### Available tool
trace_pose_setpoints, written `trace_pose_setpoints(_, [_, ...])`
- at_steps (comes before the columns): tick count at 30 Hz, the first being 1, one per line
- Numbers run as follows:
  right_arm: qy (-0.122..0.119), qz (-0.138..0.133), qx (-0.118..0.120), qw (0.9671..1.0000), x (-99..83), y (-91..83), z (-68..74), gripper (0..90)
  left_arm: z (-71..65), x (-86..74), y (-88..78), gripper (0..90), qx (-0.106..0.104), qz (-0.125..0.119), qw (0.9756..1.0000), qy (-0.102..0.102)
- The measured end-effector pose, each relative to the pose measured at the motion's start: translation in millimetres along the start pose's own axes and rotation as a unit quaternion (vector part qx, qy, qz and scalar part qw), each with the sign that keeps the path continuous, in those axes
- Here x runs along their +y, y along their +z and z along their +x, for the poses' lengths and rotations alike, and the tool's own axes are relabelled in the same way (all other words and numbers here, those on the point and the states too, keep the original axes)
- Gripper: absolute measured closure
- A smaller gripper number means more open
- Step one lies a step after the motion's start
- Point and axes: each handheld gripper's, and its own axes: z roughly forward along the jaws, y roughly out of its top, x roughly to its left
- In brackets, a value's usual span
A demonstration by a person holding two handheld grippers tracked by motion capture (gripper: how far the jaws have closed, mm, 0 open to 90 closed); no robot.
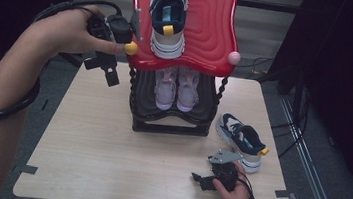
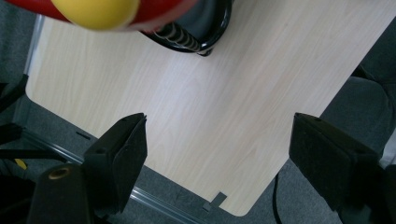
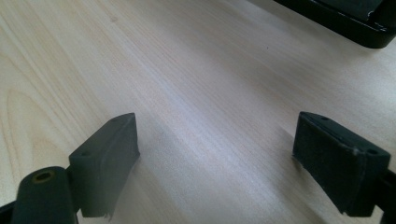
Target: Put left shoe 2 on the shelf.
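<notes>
Sneaker (image 1: 168, 20) sits on the red top shelf (image 1: 213, 28), upper centre of frame, its mate (image 1: 242, 141) on the table (image 1: 108, 152) at right. Your left gripper (image 1: 112, 74), upper left, hangs beside the shelf's yellow knob (image 1: 131, 48), jaws spread, nothing between. Pink shoes (image 1: 176, 87) sit on the black lower tier (image 1: 173, 114). Lower right, your right gripper (image 1: 201, 179) rests low over the table, released.

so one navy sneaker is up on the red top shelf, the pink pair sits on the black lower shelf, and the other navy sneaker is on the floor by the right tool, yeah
Not quite: the other navy sneaker lies on the table, not the floor, beside the right tool. The high view shows it. The rest holds: one navy sneaker on the red top shelf, pink pair on the black lower shelf.
</notes>
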Motion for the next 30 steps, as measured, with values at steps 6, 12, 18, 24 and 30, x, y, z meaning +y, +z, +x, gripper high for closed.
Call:
trace_pose_setpoints(6, [0.0,0.0,0.0,1.0,0.0,0.0,0.0,13.5,-1.7,-9.3,14.1,19.4,-0.002,0.005,1.0,-0.004])
trace_pose_setpoints(12, [0.0,0.0,0.0,1.0,0.0,0.0,0.0,13.5,-3.9,-15.6,26.8,19.4,0.002,0.013,0.9999,-0.007])
trace_pose_setpoints(18, [0.0,0.0,0.0,1.0,0.1,-0.1,0.0,13.5,-12.2,-18.4,41.4,19.5,-0.002,0.014,0.9999,0.005])
trace_pose_setpoints(24, [0.0,-0.002,-0.001,1.0,0.1,0.1,-0.1,13.5,-18.0,-21.8,58.4,19.5,-0.011,0.015,0.9998,0.009])
trace_pose_setpoints(30, [0.0,-0.002,-0.001,1.0,0.1,0.1,-0.1,13.5,-19.9,-27.8,76.1,19.7,-0.015,0.019,0.9997,0.005])
